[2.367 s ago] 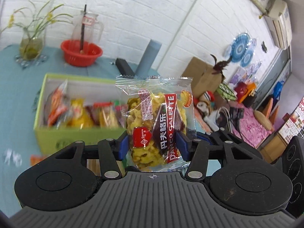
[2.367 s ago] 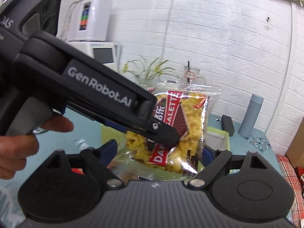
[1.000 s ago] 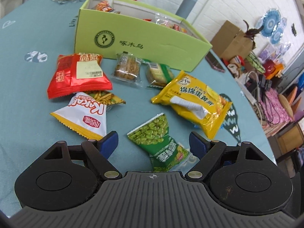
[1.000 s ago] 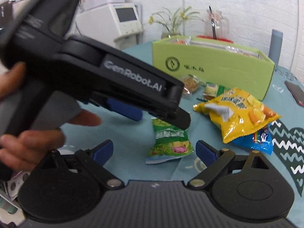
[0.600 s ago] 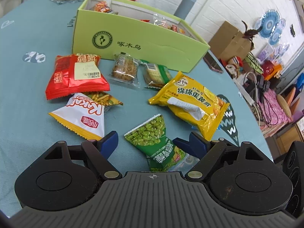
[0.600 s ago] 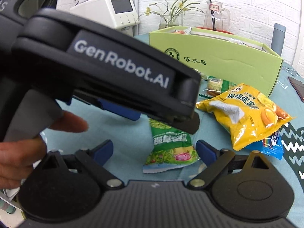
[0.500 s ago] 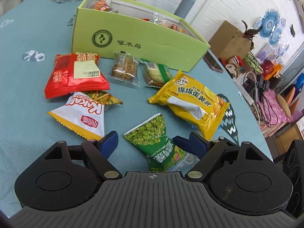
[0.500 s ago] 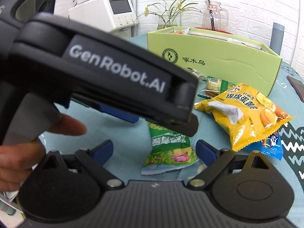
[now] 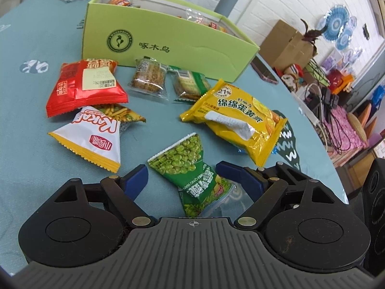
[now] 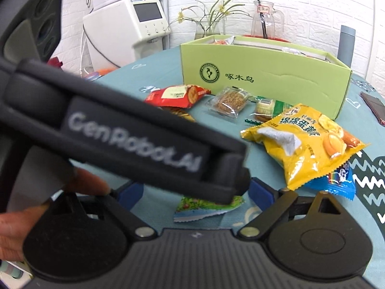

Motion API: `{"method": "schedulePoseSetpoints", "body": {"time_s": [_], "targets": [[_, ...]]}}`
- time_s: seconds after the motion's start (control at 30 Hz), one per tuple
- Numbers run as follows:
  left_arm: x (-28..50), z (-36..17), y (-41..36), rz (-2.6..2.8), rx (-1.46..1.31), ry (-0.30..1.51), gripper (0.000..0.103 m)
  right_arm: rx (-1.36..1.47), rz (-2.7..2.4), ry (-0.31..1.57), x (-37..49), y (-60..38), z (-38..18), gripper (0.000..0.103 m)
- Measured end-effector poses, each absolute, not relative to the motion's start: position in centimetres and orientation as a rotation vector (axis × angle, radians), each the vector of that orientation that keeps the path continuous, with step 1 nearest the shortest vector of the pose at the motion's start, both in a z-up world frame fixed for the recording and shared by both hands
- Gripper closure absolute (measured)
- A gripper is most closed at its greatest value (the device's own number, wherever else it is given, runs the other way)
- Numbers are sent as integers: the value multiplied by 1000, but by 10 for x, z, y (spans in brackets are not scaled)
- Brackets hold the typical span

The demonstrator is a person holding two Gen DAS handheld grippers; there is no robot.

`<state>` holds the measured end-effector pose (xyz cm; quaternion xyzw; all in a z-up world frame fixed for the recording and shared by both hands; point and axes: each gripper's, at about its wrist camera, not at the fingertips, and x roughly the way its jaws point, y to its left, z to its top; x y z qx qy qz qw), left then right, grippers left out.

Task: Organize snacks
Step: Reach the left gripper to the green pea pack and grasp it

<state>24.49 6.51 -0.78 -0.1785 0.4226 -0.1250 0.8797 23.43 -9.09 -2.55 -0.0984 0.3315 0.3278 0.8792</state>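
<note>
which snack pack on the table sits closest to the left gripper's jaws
The green pea pack. It lies between the open fingers of the left gripper, untouched, while the yellow bag, white Kaka pack and red pack lie farther toward the box.

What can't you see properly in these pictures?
- Right wrist view: the green pea packet is mostly hidden behind the left gripper's body.
- Both views: the green box shows only packet tops; its front wall hides the rest.
- Right wrist view: the blue packet is largely covered by the yellow bag.
</note>
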Motion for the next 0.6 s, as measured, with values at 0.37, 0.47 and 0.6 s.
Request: {"method": "schedulePoseSetpoints", "body": {"time_s": [0.37, 0.47, 0.6], "targets": [[249, -10, 55, -285, -320, 865, 46, -249, 664, 688, 233, -87, -27, 10], [250, -10, 55, -283, -320, 868, 46, -256, 657, 687, 234, -86, -28, 10], [249, -10, 53, -279, -310, 865, 45, -255, 655, 687, 234, -85, -28, 10]]}}
